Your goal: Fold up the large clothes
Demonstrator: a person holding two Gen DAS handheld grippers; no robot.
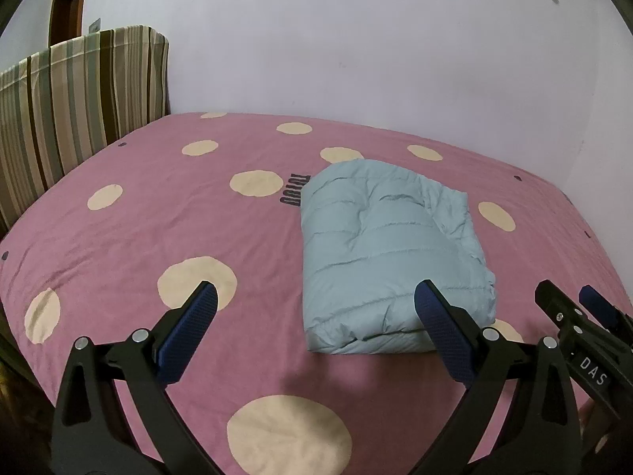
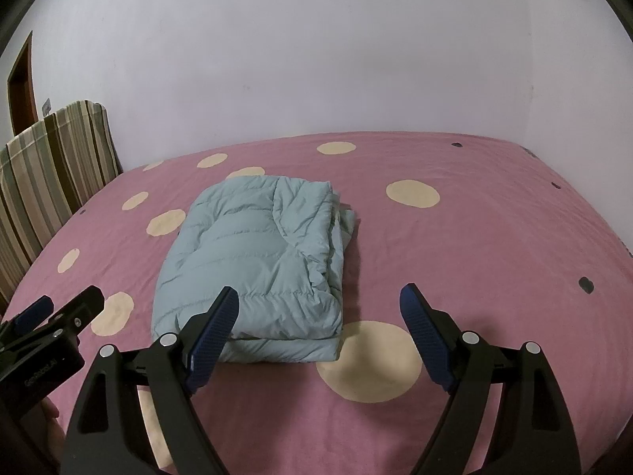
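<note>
A light blue puffer jacket [image 1: 387, 245] [image 2: 253, 253] lies folded into a thick rectangular bundle on the pink bed cover with cream dots [image 1: 158, 217] [image 2: 474, 257]. My left gripper [image 1: 316, 289] hovers open just in front of the bundle's near left corner, and its right finger overlaps the bundle's near edge in the picture. My right gripper [image 2: 319, 293] is open at the near right corner, its left finger in front of the bundle. Nothing sits between either pair of pads. Each gripper shows at the edge of the other's view: the right gripper [image 1: 567, 297], the left gripper [image 2: 67, 303].
A striped upright cushion or headboard [image 1: 79, 99] [image 2: 51, 166] stands at the bed's left side. A pale wall [image 1: 356, 39] runs behind the bed, with a brown door [image 1: 67, 4] at far left. The bed's right edge [image 2: 617, 237] curves down the right side.
</note>
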